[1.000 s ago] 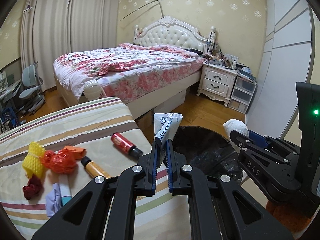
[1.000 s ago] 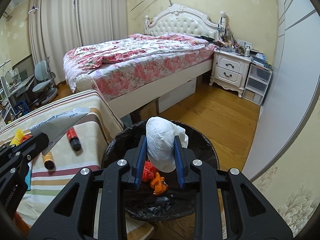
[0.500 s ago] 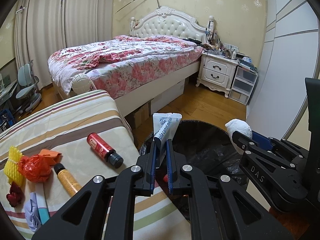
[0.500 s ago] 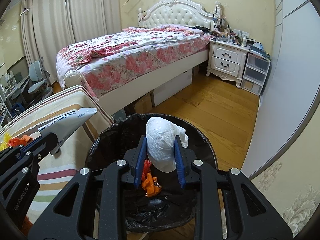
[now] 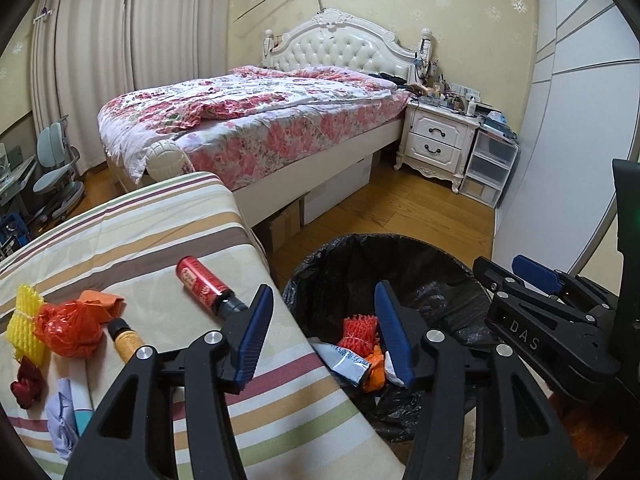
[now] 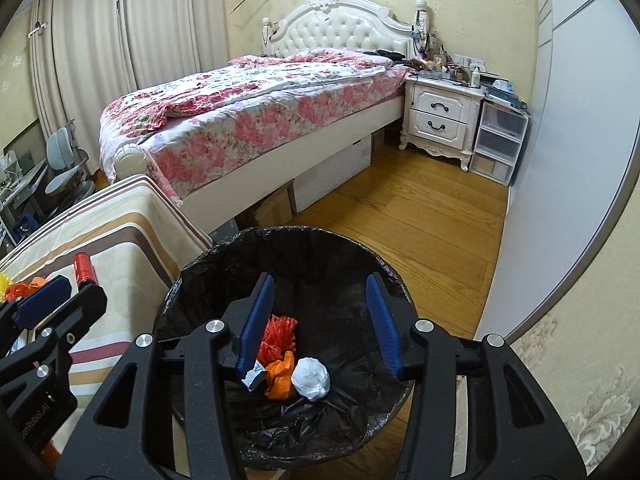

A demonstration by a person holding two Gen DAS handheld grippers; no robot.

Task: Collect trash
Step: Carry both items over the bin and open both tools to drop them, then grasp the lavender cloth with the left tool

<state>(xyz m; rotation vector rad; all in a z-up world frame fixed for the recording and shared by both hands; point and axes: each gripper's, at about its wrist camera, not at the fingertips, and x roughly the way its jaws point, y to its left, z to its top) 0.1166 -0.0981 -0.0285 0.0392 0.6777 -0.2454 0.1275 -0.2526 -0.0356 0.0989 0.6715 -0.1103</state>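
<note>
Two hand-held grippers are held above a black-lined trash bin (image 6: 280, 264) that stands on the wooden floor just right of a striped table (image 5: 132, 240), presumably so that dropped items land inside. The right gripper (image 6: 320, 320) is spread wide and empty over the bin's middle. The left gripper (image 5: 324, 336) is likewise spread and empty, straddling the table's edge and the bin. In the bin lie a white paper wad (image 6: 311, 378), a white sachet (image 5: 344, 362) and orange-red scraps (one a foam net). On the table, to the left, trash is waiting: a red bottle (image 5: 204, 286), an amber bottle (image 5: 124, 338), an orange bag (image 5: 68, 328) and yellow foam netting (image 5: 24, 316).
</note>
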